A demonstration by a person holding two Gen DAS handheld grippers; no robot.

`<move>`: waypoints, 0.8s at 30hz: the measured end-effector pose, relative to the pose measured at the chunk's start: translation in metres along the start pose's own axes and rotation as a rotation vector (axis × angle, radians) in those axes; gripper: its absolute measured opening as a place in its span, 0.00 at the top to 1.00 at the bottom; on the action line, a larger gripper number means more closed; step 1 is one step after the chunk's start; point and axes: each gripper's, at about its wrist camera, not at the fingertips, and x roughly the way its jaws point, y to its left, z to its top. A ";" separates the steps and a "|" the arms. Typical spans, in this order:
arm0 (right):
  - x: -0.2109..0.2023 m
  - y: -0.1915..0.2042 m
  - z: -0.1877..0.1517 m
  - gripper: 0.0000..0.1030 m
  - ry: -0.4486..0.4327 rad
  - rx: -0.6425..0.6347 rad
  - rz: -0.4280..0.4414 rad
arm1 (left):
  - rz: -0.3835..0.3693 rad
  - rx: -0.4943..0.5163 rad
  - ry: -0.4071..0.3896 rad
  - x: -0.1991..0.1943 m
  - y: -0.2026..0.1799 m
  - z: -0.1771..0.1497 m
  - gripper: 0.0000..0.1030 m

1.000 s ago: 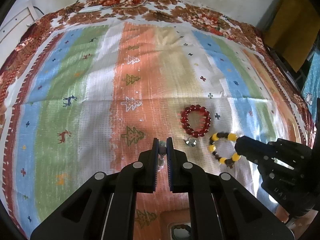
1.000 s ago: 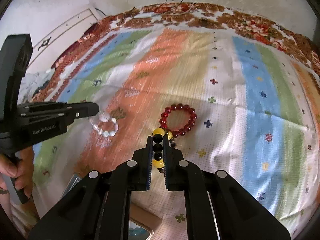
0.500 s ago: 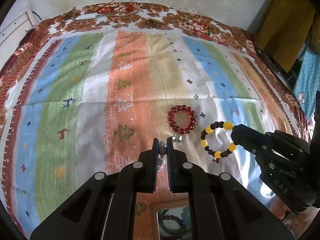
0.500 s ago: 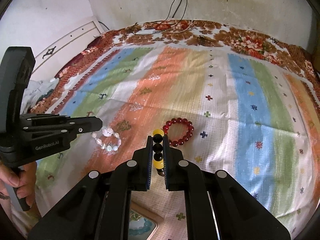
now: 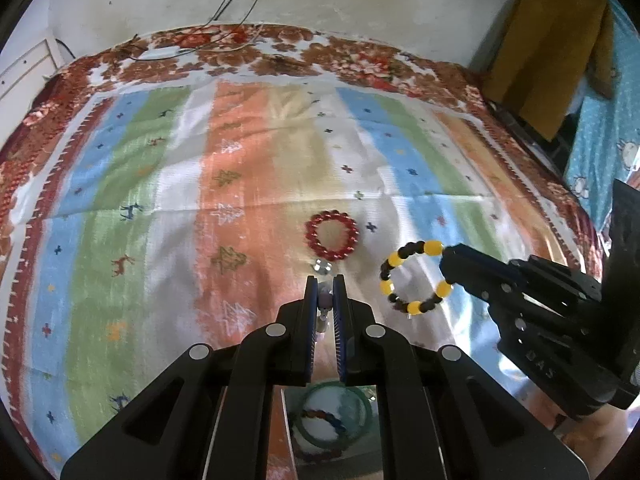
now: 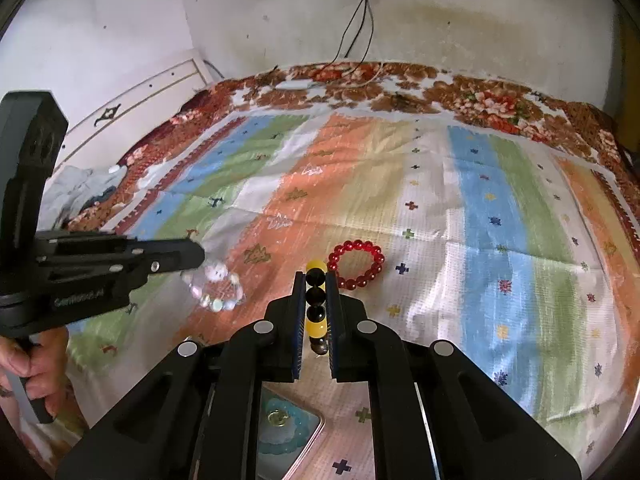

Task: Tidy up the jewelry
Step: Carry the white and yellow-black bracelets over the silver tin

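left hand-held gripper (image 5: 325, 292) | matte black, silver screws, blue pads, white lettering

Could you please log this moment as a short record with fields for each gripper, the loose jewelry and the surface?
left gripper: shut on pale bead bracelet, which hangs off the cloth
right gripper: shut on yellow-and-black bead bracelet, also lifted
loose: red bead bracelet flat on the cloth; small silver piece just beside it
surface: striped patterned cloth
near edge: tray below the fingers, holding a green bangle
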 end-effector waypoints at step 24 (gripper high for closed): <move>-0.051 0.024 -0.035 0.90 -0.068 -0.061 0.013 | -0.062 0.016 -0.046 -0.043 -0.023 -0.055 0.93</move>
